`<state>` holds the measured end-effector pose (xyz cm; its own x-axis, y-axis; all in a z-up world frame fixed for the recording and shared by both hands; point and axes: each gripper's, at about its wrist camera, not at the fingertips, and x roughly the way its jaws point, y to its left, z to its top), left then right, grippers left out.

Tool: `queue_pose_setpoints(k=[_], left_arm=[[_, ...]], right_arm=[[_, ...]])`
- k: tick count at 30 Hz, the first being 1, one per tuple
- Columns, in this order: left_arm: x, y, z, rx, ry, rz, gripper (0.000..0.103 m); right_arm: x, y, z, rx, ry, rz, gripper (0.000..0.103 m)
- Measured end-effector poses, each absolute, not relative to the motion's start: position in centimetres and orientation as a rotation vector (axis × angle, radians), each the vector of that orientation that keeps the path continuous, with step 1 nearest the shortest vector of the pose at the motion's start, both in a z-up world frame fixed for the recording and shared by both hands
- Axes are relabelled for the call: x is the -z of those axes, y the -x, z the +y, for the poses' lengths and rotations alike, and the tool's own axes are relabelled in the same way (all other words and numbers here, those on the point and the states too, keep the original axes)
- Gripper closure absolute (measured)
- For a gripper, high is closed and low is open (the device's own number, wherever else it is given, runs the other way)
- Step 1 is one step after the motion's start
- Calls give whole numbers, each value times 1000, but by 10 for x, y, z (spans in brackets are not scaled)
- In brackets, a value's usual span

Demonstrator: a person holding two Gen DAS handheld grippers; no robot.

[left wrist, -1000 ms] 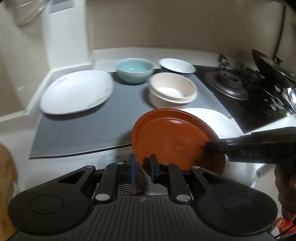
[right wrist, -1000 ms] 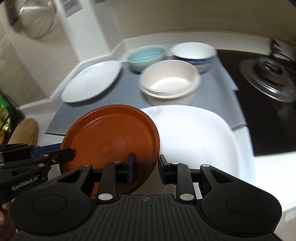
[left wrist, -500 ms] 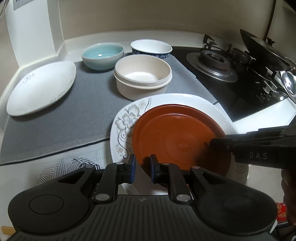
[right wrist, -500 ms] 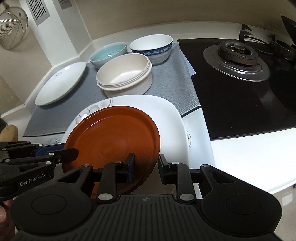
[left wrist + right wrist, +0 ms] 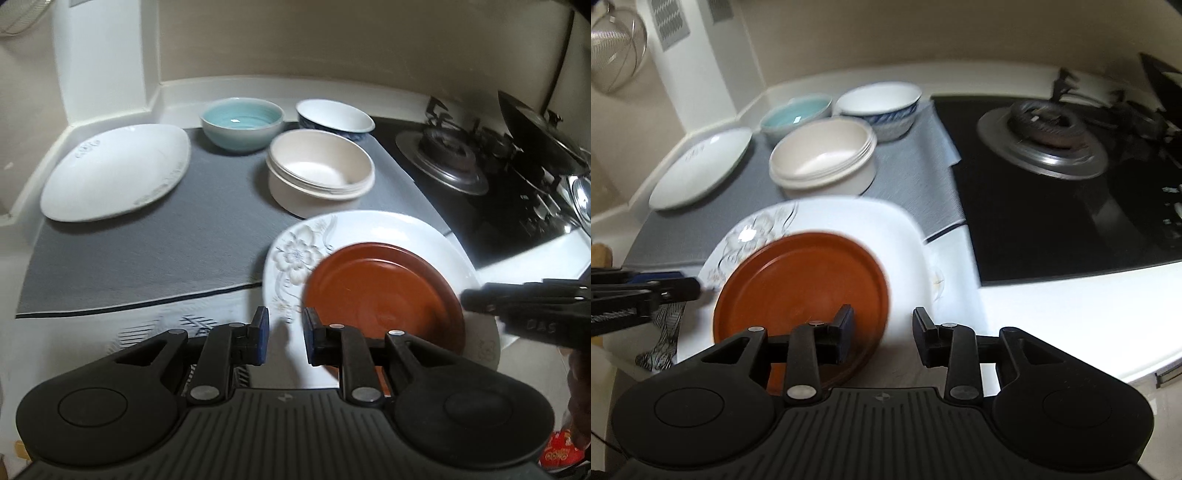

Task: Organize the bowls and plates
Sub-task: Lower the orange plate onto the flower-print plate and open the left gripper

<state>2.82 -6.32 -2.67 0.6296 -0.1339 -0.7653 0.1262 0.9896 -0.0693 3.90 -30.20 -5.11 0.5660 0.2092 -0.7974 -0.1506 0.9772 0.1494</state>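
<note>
— Letting go, both of them: half a second ago each gripper pinched the red plate [image 5: 384,291] by its rim, and now the left gripper [image 5: 283,336] has its jaws apart on bare counter beside the plate, clear of the rim.

— And the right gripper [image 5: 882,334]?

— Spread wide as well, wider than before. Its left finger lies over the plate's near edge, the right one over the counter; nothing is clamped.

— Where does the plate sit?

— Flat on the floral plate [image 5: 295,254], toward its near side, so the flower print shows at the far left. The floral plate lies half on the grey mat [image 5: 147,251], half on the white counter [image 5: 1052,306].

— What else is about?

— A beige bowl stack [image 5: 319,173] just behind the floral plate, a teal bowl [image 5: 242,123] and a blue-patterned bowl [image 5: 879,107] behind that, and an oval dish [image 5: 114,171] well to the left on the mat. To the right is the stove [image 5: 1041,136], black glass and a burner. A strainer [image 5: 613,48] hangs on the wall upper left.

— Anything blocking?

— Only the bowl stack, close behind the plates.
</note>
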Motion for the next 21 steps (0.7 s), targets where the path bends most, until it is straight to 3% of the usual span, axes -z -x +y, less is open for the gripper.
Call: queue_pose_setpoints(k=[9,13,21], left_arm=[[43,-21,-52,167,65,923,81],[47,-20,-50,191,79,923,89],[46,-22,-43,181,99,906,91]], right_arm=[[61,-34,-322,-124,-104,979,66],[67,-38,-313,-169,-112,1028,77],[67,-44,-299,-142,-89,1038,77]])
